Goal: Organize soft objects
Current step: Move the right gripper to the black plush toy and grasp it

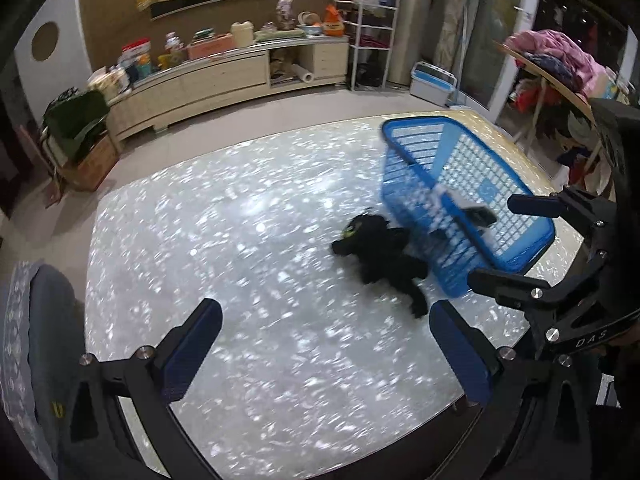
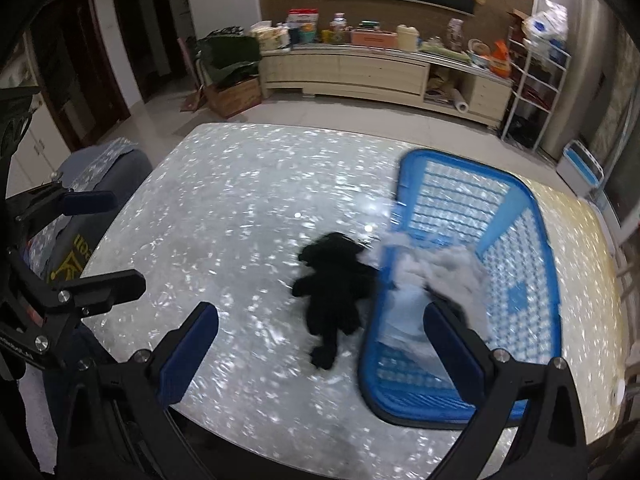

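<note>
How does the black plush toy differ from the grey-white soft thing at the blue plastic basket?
The black plush toy lies flat on the speckled table, outside the blue plastic basket; the grey-white soft thing sits inside the basket, against its near wall. The toy is dark with visible limbs; the grey-white thing is pale and blurred, its shape unclear. The toy touches the basket's outer side. Neither is held by a hand-held gripper.

A black plush toy (image 1: 384,258) lies beside a blue lattice basket (image 1: 520,258) (grey-white cloth (image 2: 452,276) inside) on a silver-flecked table (image 1: 240,240).
</note>
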Demonstrator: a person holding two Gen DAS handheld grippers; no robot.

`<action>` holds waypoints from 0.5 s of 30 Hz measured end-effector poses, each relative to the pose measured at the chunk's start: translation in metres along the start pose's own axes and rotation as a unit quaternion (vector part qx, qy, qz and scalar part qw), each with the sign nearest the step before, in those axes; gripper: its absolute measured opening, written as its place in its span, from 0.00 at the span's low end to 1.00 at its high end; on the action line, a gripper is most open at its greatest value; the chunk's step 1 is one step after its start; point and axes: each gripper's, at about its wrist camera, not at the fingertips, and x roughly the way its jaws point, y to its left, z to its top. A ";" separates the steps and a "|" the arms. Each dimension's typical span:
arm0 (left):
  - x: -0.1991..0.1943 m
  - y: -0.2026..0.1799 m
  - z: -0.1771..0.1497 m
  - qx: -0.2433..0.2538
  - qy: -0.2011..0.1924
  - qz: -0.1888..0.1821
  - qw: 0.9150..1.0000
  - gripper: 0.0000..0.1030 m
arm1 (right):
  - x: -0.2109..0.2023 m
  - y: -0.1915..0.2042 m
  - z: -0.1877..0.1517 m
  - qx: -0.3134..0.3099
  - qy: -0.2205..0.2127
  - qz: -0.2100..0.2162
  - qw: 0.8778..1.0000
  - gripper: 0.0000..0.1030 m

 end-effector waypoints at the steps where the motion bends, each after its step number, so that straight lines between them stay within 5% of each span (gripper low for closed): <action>1: -0.001 0.005 -0.003 -0.005 0.001 0.002 1.000 1.00 | 0.004 0.007 0.004 -0.006 0.001 0.001 1.000 1.00; 15: 0.001 0.104 -0.049 -0.076 0.015 0.019 0.997 1.00 | 0.058 0.095 0.027 -0.071 0.027 0.019 0.997 1.00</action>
